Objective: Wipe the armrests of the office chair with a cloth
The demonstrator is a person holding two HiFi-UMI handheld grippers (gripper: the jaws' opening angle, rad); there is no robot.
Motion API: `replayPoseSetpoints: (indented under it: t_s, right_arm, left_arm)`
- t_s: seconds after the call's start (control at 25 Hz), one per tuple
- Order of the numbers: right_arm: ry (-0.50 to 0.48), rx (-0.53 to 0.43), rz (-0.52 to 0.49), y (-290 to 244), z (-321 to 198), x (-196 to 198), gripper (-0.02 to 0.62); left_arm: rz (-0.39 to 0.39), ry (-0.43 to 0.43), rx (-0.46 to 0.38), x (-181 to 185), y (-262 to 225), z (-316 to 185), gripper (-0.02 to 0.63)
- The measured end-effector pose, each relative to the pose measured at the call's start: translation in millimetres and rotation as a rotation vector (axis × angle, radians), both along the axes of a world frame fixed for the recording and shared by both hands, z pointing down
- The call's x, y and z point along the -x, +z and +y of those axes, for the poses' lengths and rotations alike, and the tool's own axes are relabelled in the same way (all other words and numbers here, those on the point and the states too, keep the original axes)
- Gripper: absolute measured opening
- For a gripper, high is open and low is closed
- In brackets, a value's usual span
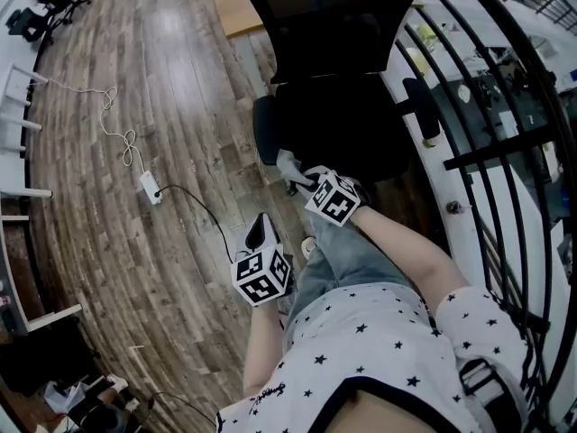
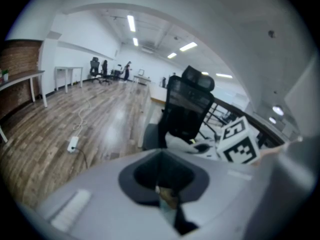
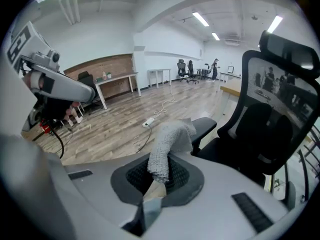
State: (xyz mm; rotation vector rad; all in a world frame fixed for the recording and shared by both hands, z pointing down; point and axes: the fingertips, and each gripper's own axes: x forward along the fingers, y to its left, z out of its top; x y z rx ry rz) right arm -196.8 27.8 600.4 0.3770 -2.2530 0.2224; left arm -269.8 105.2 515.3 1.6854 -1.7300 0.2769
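Note:
The black office chair (image 1: 338, 79) stands ahead of me, its left armrest (image 1: 263, 130) nearest my grippers and its right armrest (image 1: 421, 106) beside the desk. My right gripper (image 1: 302, 180) is shut on a grey knitted cloth (image 1: 289, 167), just in front of the seat's left corner. In the right gripper view the cloth (image 3: 169, 144) rises from the gripper (image 3: 155, 184) with the armrest (image 3: 204, 126) right behind it. My left gripper (image 1: 257, 231) hangs lower and nearer to me, shut on nothing; its own view shows the gripper (image 2: 165, 196) pointing at the chair (image 2: 186, 111).
A white power strip (image 1: 150, 188) with trailing cables lies on the wooden floor to the left. A white desk with a black railing (image 1: 491, 152) runs along the right of the chair. White table legs (image 1: 18, 106) stand at the far left.

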Motion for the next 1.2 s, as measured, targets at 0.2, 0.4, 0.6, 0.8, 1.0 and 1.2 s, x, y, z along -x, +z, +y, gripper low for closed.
replayPoseSetpoints:
  t_s: [0.2, 0.4, 0.6, 0.8, 1.0, 1.2]
  right_arm:
    - [0.063, -0.032, -0.048, -31, 12, -21, 0.026]
    - [0.134, -0.043, -0.087, -53, 19, -51, 0.026]
    - [0.177, -0.069, -0.124, -69, 18, -76, 0.026]
    - [0.222, -0.075, -0.150, -77, 10, -103, 0.026]
    - [0.250, -0.103, -0.203, -89, -14, -134, 0.026]
    - [0.242, -0.100, -0.210, -101, -34, -168, 0.026]
  left_arm:
    - [0.004, 0.045, -0.012, -8, -6, 0, 0.005]
    - [0.004, 0.099, -0.021, -29, -10, -5, 0.005]
    - [-0.008, 0.145, -0.029, -49, -15, -15, 0.005]
    - [-0.025, 0.178, -0.035, -70, -16, -30, 0.005]
    - [-0.035, 0.176, -0.040, -94, -18, -51, 0.005]
    - [-0.024, 0.159, -0.038, -126, -23, -71, 0.005]
